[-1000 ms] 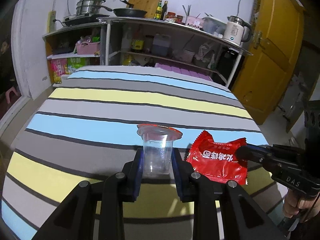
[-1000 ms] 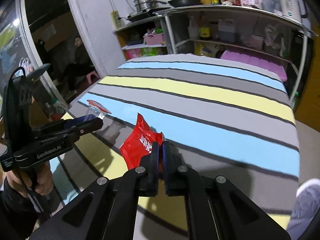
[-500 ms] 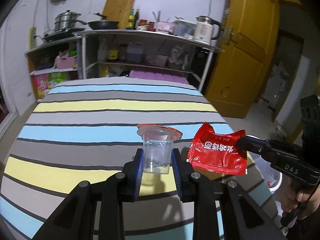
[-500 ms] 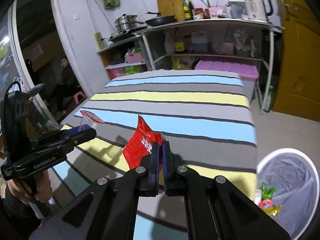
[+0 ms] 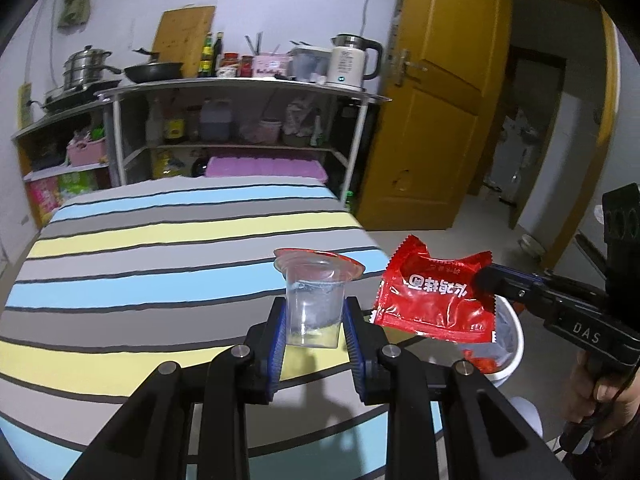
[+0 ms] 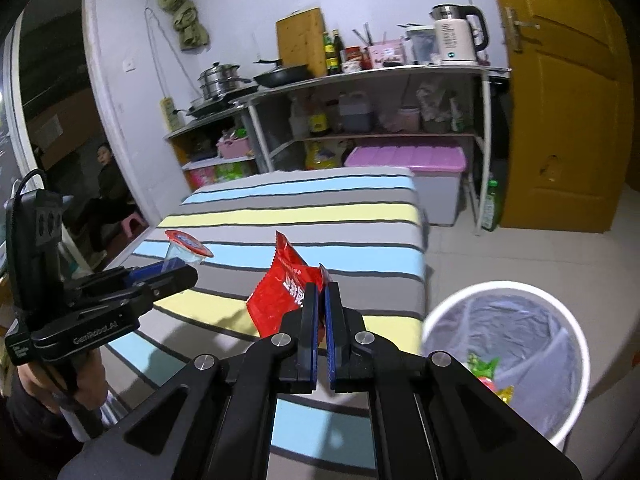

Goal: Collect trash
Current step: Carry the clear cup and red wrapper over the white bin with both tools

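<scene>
Left wrist | cup (image 5: 315, 304) upright, mouth up | wrapper (image 5: 434, 296) lengthwise horizontal

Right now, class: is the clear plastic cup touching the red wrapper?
Apart. The left wrist view shows a strip of striped cloth between the cup and the wrapper, each held in its own gripper.

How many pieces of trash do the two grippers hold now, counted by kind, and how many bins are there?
Clear plastic cup, in the left gripper: 1
Red snack wrapper, in the right gripper: 1
White trash bin on the floor: 1
Total: 3
</scene>
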A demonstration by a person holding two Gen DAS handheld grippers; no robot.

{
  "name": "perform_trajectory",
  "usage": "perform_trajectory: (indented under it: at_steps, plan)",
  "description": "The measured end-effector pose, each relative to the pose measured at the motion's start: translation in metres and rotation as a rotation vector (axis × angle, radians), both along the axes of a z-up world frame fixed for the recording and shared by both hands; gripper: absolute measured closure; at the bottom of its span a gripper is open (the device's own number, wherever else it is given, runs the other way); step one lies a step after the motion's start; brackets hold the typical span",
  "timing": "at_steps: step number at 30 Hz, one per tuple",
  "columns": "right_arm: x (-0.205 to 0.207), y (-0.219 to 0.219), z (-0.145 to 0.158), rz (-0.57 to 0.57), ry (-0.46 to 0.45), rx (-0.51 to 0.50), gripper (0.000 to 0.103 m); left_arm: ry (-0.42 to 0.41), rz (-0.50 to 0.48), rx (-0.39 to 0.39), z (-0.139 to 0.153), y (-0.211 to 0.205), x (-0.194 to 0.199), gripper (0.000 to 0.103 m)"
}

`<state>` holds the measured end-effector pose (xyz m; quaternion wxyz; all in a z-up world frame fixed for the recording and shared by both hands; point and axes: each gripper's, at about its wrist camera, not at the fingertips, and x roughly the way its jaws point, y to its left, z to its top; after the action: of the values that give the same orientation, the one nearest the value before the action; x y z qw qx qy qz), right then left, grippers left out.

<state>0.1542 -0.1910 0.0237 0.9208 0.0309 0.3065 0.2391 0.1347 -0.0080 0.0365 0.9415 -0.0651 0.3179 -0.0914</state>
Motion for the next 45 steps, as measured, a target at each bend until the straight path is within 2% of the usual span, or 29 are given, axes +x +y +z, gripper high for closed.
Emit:
perform_trajectory:
  at_steps: [19, 45]
  plan:
    - [-0.027, -0.084, -0.005, -0.181, -0.006, 0.020, 0.100, -0.009, -0.169, 0.008, 0.006, -0.088, 0.014, 0.075]
    - [-0.021, -0.160, -0.032, -0.344, 0.062, 0.041, 0.100, 0.057, -0.334, 0.000, -0.030, -0.170, 0.062, 0.075]
